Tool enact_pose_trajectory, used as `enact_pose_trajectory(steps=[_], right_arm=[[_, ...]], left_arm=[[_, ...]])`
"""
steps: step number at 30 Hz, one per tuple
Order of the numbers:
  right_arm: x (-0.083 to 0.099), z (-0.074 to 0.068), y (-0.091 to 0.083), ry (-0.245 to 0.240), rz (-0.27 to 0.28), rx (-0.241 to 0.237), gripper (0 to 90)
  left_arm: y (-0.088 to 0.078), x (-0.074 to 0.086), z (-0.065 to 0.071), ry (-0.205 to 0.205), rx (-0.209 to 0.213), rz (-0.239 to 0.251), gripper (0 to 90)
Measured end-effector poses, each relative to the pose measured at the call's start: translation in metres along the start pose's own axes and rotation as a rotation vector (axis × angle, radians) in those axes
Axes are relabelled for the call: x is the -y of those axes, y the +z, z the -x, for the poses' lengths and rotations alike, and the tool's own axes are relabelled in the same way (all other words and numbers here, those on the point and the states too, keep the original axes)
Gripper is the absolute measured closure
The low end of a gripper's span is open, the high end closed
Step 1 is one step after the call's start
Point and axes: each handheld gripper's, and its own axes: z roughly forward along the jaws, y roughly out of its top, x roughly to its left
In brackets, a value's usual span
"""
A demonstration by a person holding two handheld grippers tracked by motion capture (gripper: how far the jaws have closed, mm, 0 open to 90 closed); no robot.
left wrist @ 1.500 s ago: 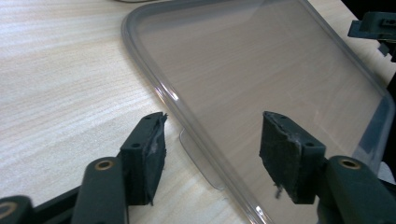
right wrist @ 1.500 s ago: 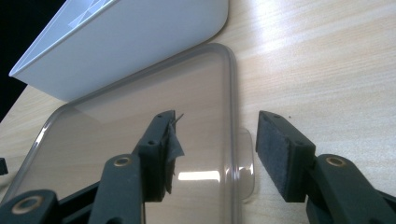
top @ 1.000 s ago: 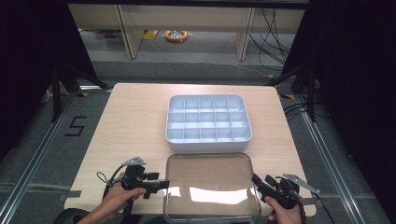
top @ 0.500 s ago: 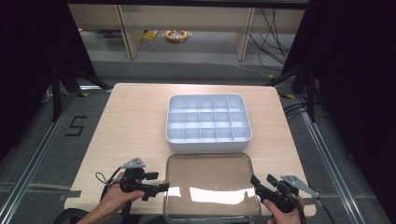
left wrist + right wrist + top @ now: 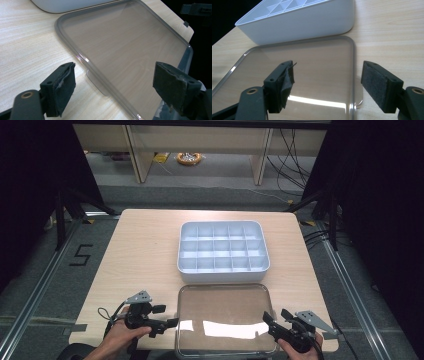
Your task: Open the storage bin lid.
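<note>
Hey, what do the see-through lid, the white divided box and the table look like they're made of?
The lid: probably clear, slightly smoky plastic with a glossy finish; the wood grain shows through it and a bright glare streak crosses it. The compartment box: likely moulded white plastic, satin-smooth, with thin dividers and rounded corners. The table: light wood or wood-look laminate, matt, with fine straight grain.

Wooden table; orange cable coil on floor beyond.
</note>
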Motion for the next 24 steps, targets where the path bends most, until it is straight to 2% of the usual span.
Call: enact_pose_trajectory(steps=[2, 3, 4, 5, 6, 7, 8, 9, 10, 12, 13, 14, 15, 16, 17, 18, 19, 20, 21, 22, 24], right_arm=[[0.001, 0.0, -0.001, -0.03, -0.014, 0.0, 27.3], [0.002, -0.006, -0.003, 0.026, -0.036, 0.003, 27.3], [0.003, -0.005, -0.003, 0.005, -0.024, -0.002, 27.2], [0.003, -0.006, -0.003, 0.01, -0.022, -0.014, 27.2], [0.004, -0.005, -0.002, -0.006, -0.013, 0.0, 27.1], [0.004, -0.007, -0.004, 0.001, -0.027, -0.003, 27.0], [0.004, -0.004, -0.004, -0.031, -0.024, -0.006, 26.9], [0.005, -0.009, -0.007, 0.019, -0.053, 0.006, 26.9], [0.006, -0.007, -0.006, -0.012, -0.031, -0.01, 26.9], [0.006, -0.006, -0.008, -0.028, -0.037, -0.028, 26.9], [0.007, -0.007, -0.008, -0.027, -0.03, -0.012, 26.8], [0.007, -0.011, -0.009, 0.015, -0.035, -0.006, 26.9], [0.008, -0.013, -0.009, 0.022, -0.031, -0.01, 26.8], [0.008, -0.008, -0.009, -0.052, -0.029, -0.001, 26.7], [0.009, -0.011, -0.012, -0.019, -0.064, 0.007, 26.6], [0.01, -0.009, -0.009, -0.051, -0.024, -0.014, 26.5], [0.01, -0.01, -0.01, -0.045, -0.039, -0.026, 26.4], [0.012, -0.013, -0.012, -0.021, -0.059, 0.001, 26.3], [0.012, -0.01, -0.012, -0.073, -0.048, 0.006, 26.2], [0.013, -0.012, -0.013, -0.044, -0.055, -0.02, 26.1], [0.014, -0.01, -0.012, -0.076, -0.054, -0.018, 26.0]], left_arm=[[-0.002, 0.001, 0.001, 0.009, 0.004, -0.007, 17.0], [-0.002, 0.002, 0.001, 0.004, 0.015, -0.003, 17.1], [-0.003, 0.003, 0.001, 0.009, 0.025, -0.008, 17.0], [-0.003, 0.003, 0.002, 0.011, 0.02, -0.004, 17.0], [-0.004, 0.004, 0.002, 0.007, 0.032, -0.004, 16.9], [-0.005, 0.004, 0.002, 0.007, 0.027, -0.002, 16.8], [-0.005, 0.004, 0.002, 0.01, 0.026, 0.0, 16.7], [-0.006, 0.005, 0.002, 0.014, 0.027, -0.003, 16.7], [-0.006, 0.005, 0.002, 0.009, 0.028, -0.002, 16.8], [-0.007, 0.006, 0.003, 0.008, 0.031, 0.002, 16.7], [-0.007, 0.006, 0.003, 0.012, 0.029, 0.001, 16.6], [-0.008, 0.007, 0.003, 0.011, 0.03, 0.001, 16.6], [-0.008, 0.007, 0.004, 0.009, 0.032, 0.006, 16.5], [-0.009, 0.008, 0.004, 0.016, 0.026, 0.004, 16.3], [-0.01, 0.008, 0.004, 0.016, 0.03, 0.004, 16.3], [-0.01, 0.009, 0.004, 0.02, 0.031, 0.0, 16.3], [-0.011, 0.009, 0.005, 0.016, 0.029, 0.005, 16.3], [-0.011, 0.01, 0.005, 0.017, 0.03, 0.007, 16.2], [-0.012, 0.01, 0.005, 0.02, 0.028, 0.005, 16.2], [-0.012, 0.01, 0.005, 0.02, 0.028, 0.007, 16.2], [-0.013, 0.011, 0.006, 0.019, 0.031, 0.004, 16.3]])
